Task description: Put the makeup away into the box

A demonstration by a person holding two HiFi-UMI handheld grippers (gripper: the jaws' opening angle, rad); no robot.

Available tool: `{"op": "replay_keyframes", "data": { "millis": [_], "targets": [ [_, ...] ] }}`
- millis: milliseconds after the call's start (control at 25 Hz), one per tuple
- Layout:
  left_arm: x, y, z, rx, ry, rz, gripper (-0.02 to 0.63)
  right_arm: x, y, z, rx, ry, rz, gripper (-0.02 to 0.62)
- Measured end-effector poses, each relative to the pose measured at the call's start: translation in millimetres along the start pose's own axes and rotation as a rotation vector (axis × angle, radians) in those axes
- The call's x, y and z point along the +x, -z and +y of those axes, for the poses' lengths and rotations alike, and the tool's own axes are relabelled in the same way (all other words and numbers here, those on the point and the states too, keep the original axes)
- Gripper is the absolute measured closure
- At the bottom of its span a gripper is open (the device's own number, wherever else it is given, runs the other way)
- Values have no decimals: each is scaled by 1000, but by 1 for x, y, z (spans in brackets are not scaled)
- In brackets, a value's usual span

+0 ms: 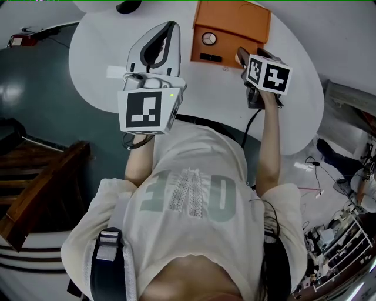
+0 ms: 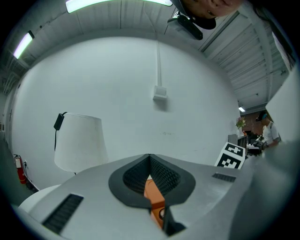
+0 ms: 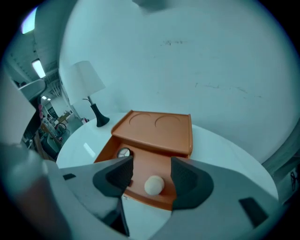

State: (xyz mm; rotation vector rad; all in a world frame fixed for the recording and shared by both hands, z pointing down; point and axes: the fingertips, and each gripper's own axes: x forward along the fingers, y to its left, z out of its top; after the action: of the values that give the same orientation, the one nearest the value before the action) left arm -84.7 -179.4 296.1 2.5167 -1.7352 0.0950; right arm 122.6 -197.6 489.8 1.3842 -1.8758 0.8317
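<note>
An orange box [image 1: 230,30] [image 3: 154,131] stands open at the far side of the white round table [image 1: 100,53], its lid tipped back. Inside lie a round white-faced compact [image 1: 208,39] [image 3: 123,153] and a beige puff ball [image 3: 154,184]. My right gripper [image 1: 241,57] [image 3: 150,165] hangs tilted down over the box's front right corner. It is open, the ball lying below the gap, apart from both pads. My left gripper [image 1: 170,28] [image 2: 150,159] is held level left of the box, tips touching, nothing in it. A strip of the box [image 2: 154,199] shows through its gap.
A white-shaded lamp [image 3: 89,77] [image 2: 77,140] stands on the table's far left, its black base [image 1: 128,7] at the back edge. Dark wooden steps [image 1: 35,176] lie left of the person. The table's near edge runs close to the person's body.
</note>
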Motion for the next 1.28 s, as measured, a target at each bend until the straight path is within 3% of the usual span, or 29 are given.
{"op": "replay_keyframes", "data": {
  "millis": [240, 400, 560, 720, 1040, 1280],
  "targets": [
    [1, -10, -13, 21, 24, -23, 600, -65, -61, 16, -33, -39, -343, 352],
    [0, -15, -23, 28, 26, -28, 600, -110, -90, 20, 7, -53, -555, 461],
    [-4, -18, -30, 32, 30, -15, 600, -139, -102, 24, -6, -32, -678, 553],
    [-6, -33, -40, 41, 53, -71, 600, -167, -102, 32, -26, 11, -799, 591],
    [-4, -41, -57, 44, 85, -111, 600, -189, -92, 67, -145, 43, -899, 591],
    [-6, -43, -64, 48, 93, -120, 600, -198, -89, 77, -157, 38, -932, 591]
  ]
}}
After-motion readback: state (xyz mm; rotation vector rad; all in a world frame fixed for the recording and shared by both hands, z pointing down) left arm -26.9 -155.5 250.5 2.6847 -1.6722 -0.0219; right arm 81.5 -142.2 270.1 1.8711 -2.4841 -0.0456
